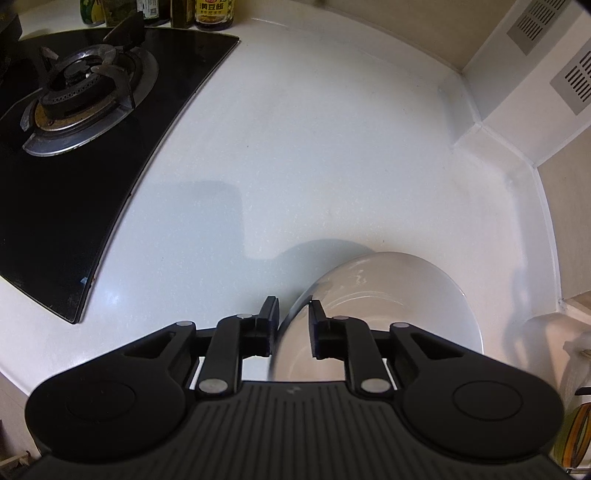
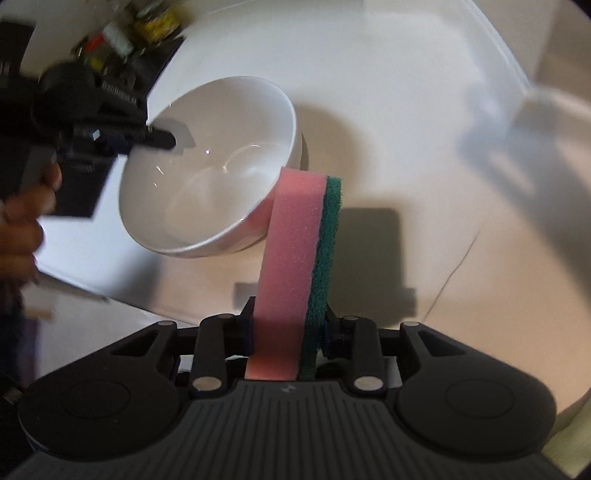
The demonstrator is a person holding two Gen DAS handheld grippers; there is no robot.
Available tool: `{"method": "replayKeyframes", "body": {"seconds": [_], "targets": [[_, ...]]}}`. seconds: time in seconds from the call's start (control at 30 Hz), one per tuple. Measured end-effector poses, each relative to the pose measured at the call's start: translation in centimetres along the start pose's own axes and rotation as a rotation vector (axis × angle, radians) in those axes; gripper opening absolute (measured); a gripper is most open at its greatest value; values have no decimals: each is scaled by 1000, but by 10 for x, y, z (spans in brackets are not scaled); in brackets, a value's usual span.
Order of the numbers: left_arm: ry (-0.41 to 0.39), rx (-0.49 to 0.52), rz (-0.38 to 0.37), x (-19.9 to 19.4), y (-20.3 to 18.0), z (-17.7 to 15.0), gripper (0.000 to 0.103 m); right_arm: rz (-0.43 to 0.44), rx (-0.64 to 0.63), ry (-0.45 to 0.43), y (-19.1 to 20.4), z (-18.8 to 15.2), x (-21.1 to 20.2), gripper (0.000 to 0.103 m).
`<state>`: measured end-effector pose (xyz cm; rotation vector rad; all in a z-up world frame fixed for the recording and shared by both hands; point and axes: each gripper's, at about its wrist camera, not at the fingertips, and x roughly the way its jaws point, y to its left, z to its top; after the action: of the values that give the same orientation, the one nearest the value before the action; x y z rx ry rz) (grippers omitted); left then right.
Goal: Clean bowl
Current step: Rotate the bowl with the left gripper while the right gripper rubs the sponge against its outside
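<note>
Left wrist view. White bowl point(image 1: 388, 295): glossy glazed ceramic, round, plain, with faint highlights on the inner wall; it stands on the white countertop point(image 1: 295, 166) low and right of centre. Left gripper point(image 1: 291, 325): black fingers straddle the bowl's near rim, one outside the wall, one inside; the jaws stand narrowly apart, with a slight gap visible at the rim, so no firm clamp shows. Gas hob point(image 1: 74, 110): black glass, steel burner ring, at upper left. Bottles point(image 1: 214, 13): a row at the back edge.

Right wrist view. Bowl point(image 2: 221, 155): deep rounded form, thin rim, clean shining interior with small glints; it sits tilted on the pale countertop point(image 2: 406, 110), at left of centre. Left gripper point(image 2: 162, 140): at the bowl's far-left rim, blurred, held by a hand point(image 2: 26, 214). Right gripper point(image 2: 288, 339): closed on a sponge point(image 2: 295, 258), pink foam with a green scouring layer, standing upright just beside the bowl's right rim; contact cannot be told.
</note>
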<state>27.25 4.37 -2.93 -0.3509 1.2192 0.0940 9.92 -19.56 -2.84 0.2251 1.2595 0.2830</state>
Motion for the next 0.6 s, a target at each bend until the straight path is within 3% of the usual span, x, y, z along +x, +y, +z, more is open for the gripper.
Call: {"method": "replayKeyframes", "body": {"seconds": [0.07,0.17,0.3,0.47,0.6], "targets": [[60,68,1,7,-3,3,14,-27,0,-27,3,12,4,28],[146,97,-58,12,2,15,14,-108,-81,-72,11,42,20,28],[118,175,-66,8,-1,43,13,-205,-233,-106,16,78,36,27],[154,467,-32,33,-42,73,15,-283,-387,-89,26,104,35,27],[92,469,-9,38,-45,65,19,-284,-369,-69,27,101,41,28]]}}
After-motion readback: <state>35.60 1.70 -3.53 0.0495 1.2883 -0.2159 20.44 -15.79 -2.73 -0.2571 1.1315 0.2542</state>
